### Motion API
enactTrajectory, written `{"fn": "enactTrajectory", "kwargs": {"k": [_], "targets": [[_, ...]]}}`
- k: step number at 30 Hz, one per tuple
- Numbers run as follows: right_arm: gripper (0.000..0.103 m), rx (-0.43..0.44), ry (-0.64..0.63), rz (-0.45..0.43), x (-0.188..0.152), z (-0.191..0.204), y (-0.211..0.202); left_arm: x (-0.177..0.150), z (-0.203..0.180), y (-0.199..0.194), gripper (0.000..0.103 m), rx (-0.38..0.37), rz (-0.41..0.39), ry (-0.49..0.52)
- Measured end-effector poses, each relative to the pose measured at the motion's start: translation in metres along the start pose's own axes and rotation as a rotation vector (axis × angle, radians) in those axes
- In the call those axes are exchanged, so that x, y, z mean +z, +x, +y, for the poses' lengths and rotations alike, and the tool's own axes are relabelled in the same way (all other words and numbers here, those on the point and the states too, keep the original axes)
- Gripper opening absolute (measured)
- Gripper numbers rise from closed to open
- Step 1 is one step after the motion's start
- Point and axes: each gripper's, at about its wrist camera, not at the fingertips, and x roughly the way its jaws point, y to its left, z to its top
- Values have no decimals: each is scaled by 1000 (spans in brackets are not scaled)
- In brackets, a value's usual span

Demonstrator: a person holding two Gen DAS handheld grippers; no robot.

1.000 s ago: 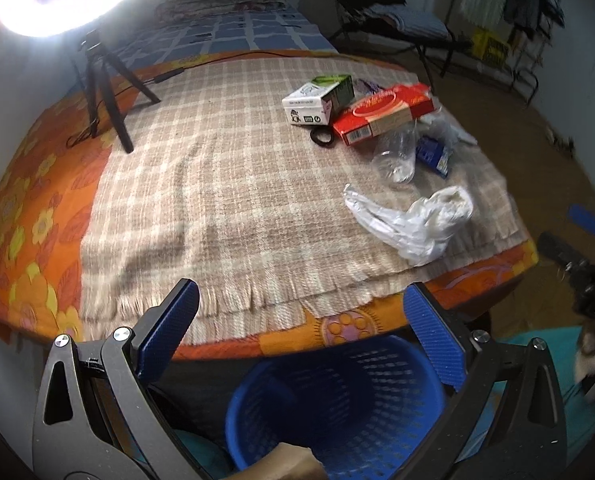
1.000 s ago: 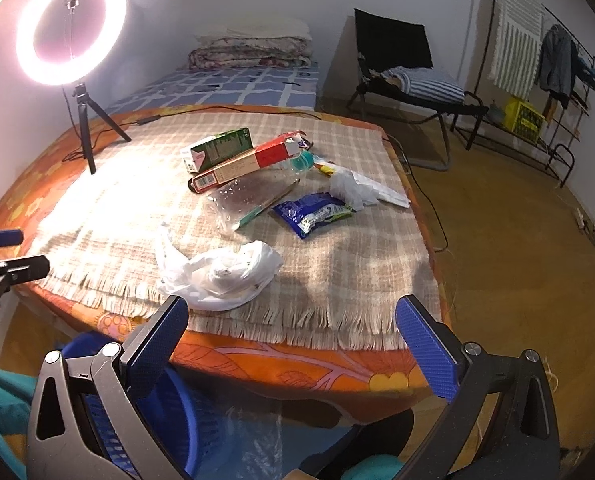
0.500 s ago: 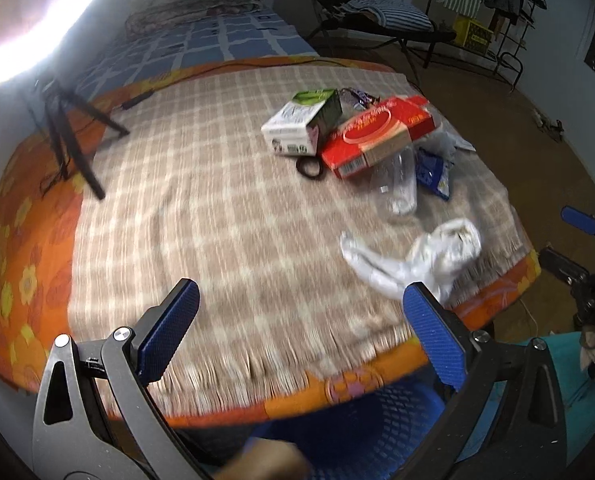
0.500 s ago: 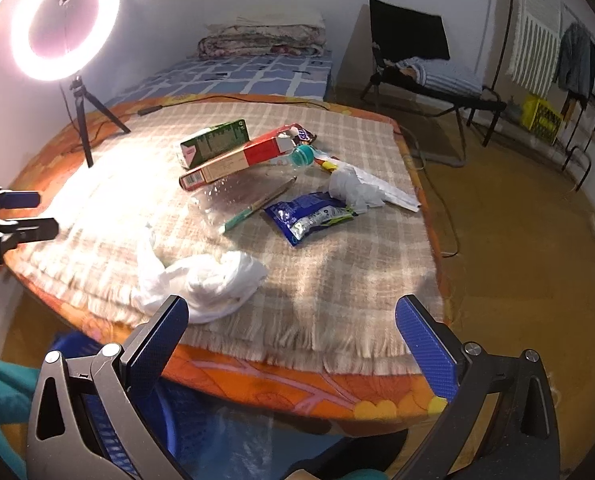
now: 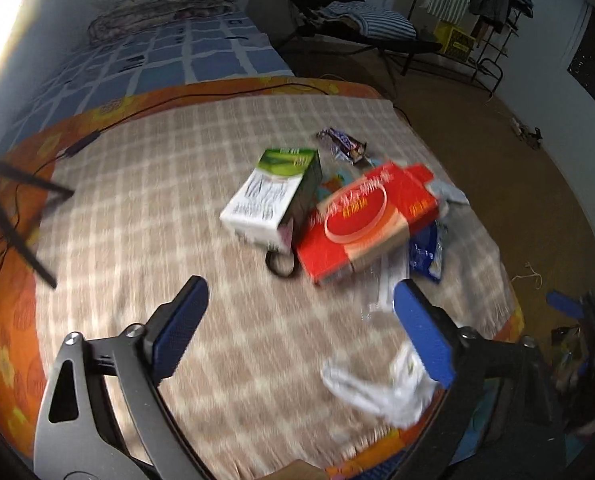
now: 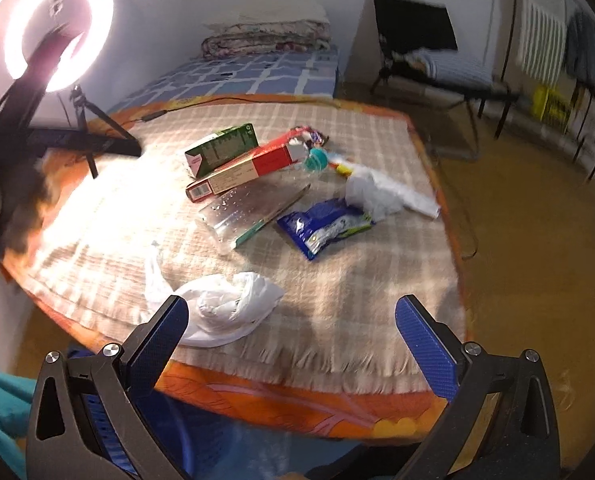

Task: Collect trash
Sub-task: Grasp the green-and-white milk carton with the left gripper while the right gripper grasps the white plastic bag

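Note:
Trash lies on a checked blanket (image 5: 145,216): a green-and-white carton (image 5: 273,196) (image 6: 221,150), a red box (image 5: 367,220) (image 6: 241,170), a clear plastic bottle (image 6: 253,216), a blue wrapper (image 6: 325,228) (image 5: 427,254), a white plastic bag (image 6: 225,312) (image 5: 381,390), crumpled white paper (image 6: 381,194) and a dark candy wrapper (image 5: 341,144). My left gripper (image 5: 303,334) is open and empty, above the blanket short of the boxes. My right gripper (image 6: 291,342) is open and empty, over the near edge beside the white bag.
A blue basket (image 6: 109,424) sits below the table's near edge. A ring light (image 6: 53,28) on a tripod (image 5: 13,216) stands at the left, with a cable (image 5: 145,108) across the back. A black ring (image 5: 279,266) lies by the carton. A chair (image 6: 429,60) stands behind.
My left gripper has risen from over the blue basket and moved forward over the blanket toward the boxes. My right gripper has moved slightly closer to the white bag.

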Motion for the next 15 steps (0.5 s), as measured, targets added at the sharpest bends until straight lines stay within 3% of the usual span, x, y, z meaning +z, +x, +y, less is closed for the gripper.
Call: {"fn": "enactTrajectory", "kwargs": {"k": [2,7,15], "targets": [[102,11,-17,-2,-1,4,2,12,1,9,95,-11,4,-3],[102,135,1,35,-6,11,10,43,15,39,95,-52,18,-47],[102,164,-9,127,-5,19,30,66,32,91,95,-76,119,-121]]}}
